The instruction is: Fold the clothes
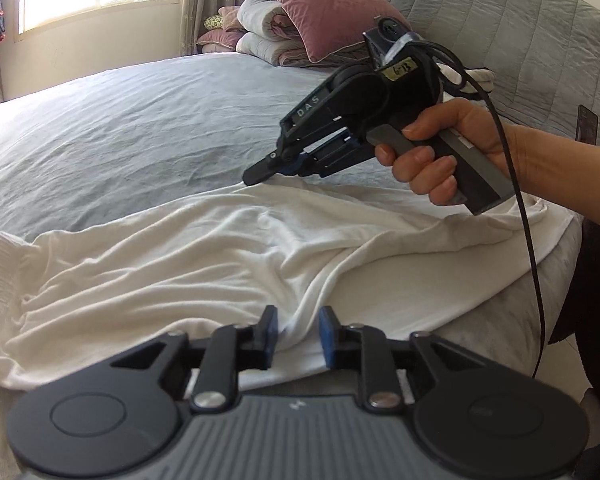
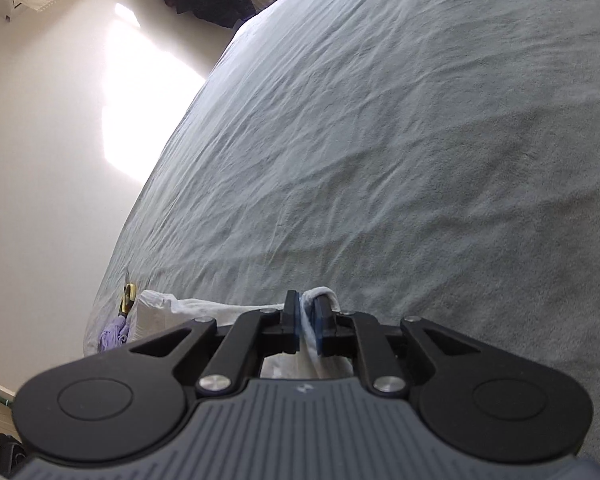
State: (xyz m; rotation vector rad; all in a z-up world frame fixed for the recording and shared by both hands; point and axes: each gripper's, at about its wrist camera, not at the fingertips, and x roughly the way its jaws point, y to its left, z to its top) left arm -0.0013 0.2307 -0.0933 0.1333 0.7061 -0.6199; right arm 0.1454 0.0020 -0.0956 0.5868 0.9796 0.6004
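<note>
- White garment (image 1: 228, 256) is lying rumpled across the near part of the bed (image 1: 120, 128), ribbed hem trailing off to the left in the left wrist view, far edge rising toward the right hand-held gripper (image 1: 256, 174).
- Right hand-held gripper is pinching a bunched fold of the white fabric; in its own view the cloth is sitting squeezed between the blue pads (image 2: 298, 320), w/ a small loop poking out past the tips. Jaws nearly together, closed on the garment.
- That grip is sitting at the far edge of the cloth, prob. so the edge can be lifted and carried over for a fold.
- A hand (image 1: 440, 156) is wrapping the right tool's grey handle, finger on the trigger, cable hanging down toward the bed edge.
- Left hand-held gripper (image 1: 298, 336) is hovering at the near edge, jaws partly apart; a ridge of fabric is running between the pads, but they aren't pressing on it. Not gripping anything, as far as it shows.
- Judging by this, fold isn't started yet: cloth is still wrinkled, unaligned. Left side prob. needs its own hold before both can lift together.
- Farther out: pink pillow (image 1: 320, 8) and stacked bedding by the grey headboard; window bright at left.
</note>
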